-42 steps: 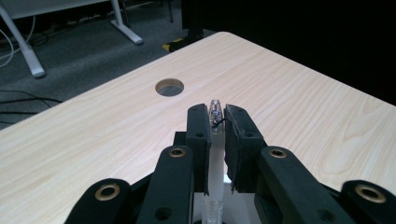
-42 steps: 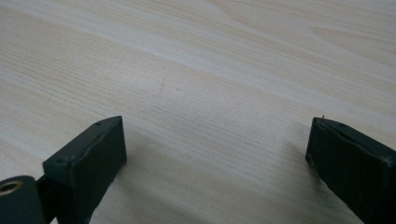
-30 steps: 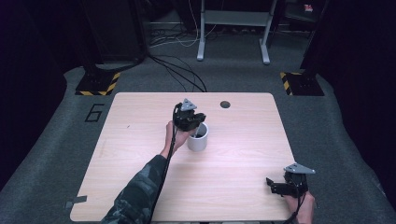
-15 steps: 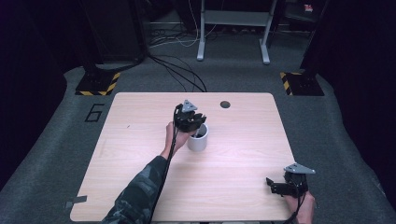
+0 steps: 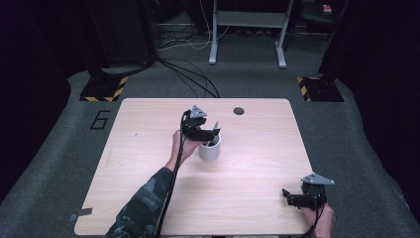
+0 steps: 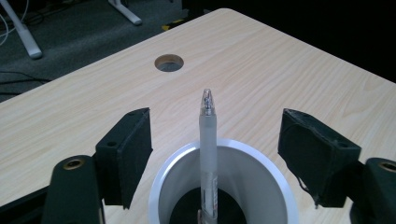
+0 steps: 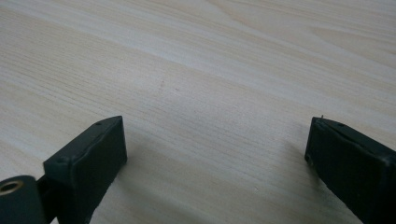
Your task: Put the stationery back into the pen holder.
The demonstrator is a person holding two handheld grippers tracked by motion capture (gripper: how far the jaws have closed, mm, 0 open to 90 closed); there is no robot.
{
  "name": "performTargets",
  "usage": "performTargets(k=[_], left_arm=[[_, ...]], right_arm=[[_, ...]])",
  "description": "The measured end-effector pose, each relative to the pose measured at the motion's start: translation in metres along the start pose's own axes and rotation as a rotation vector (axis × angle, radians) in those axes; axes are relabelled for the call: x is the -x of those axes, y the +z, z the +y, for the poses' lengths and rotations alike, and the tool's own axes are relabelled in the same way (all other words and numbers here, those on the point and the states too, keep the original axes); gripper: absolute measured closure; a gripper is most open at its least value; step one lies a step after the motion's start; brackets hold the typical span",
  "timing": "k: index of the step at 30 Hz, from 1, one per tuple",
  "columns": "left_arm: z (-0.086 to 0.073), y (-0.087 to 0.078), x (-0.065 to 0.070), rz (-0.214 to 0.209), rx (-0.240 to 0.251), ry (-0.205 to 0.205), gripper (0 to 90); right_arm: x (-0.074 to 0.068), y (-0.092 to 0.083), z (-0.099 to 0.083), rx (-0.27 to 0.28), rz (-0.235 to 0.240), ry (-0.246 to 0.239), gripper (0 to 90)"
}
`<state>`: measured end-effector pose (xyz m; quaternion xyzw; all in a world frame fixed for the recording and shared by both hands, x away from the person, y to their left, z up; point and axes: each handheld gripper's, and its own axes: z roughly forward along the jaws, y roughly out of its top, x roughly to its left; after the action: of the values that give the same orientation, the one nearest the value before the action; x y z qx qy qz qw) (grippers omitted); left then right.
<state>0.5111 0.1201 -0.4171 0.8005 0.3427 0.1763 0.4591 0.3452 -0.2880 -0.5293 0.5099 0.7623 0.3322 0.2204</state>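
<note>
A white cup (image 5: 209,150) stands near the middle of the wooden table (image 5: 257,148). A clear pen (image 5: 214,130) stands in it, leaning on the rim. My left gripper (image 5: 210,134) hovers just over the cup, and its jaws have just been opening. In the left gripper view the pen (image 6: 208,154) rises from the cup (image 6: 161,186) between the spread pads of the left gripper (image 6: 217,126), touching neither. My right gripper (image 5: 292,196) rests low at the table's near right corner. It is open over bare wood in the right gripper view (image 7: 215,135).
A round cable hole (image 5: 238,111) sits near the table's far edge, also seen beyond the cup in the left gripper view (image 6: 168,62). A white desk frame (image 5: 247,29) and striped floor bases (image 5: 104,91) stand behind the table.
The left gripper's jaws have spread apart around the pen, which now stands free in the cup. The left hand has barely shifted. The right gripper has stayed put.
</note>
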Motion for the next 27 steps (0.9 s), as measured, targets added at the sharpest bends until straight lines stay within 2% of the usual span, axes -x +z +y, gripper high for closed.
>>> performTargets(k=[9, 12, 15, 22, 27], left_arm=[[-0.003, -0.027, 0.003, 0.000, -0.020, 0.017, 16.8], [-0.007, -0.038, 0.006, 0.022, -0.018, 0.034, 15.8], [-0.013, -0.049, 0.009, 0.027, -0.010, 0.037, 15.2], [-0.031, -0.077, 0.013, 0.062, -0.010, 0.058, 14.4], [-0.056, -0.096, 0.013, 0.083, -0.028, 0.050, 13.0]], right_arm=[[0.000, 0.000, 0.000, 0.000, 0.000, -0.001, 5.1], [0.000, 0.000, 0.000, 0.000, 0.000, -0.001, 5.1], [0.000, 0.000, 0.000, 0.000, 0.000, 0.000, 5.1], [0.000, 0.000, 0.000, 0.000, 0.000, -0.001, 5.1], [0.000, 0.000, 0.000, 0.000, -0.001, 0.000, 5.1]])
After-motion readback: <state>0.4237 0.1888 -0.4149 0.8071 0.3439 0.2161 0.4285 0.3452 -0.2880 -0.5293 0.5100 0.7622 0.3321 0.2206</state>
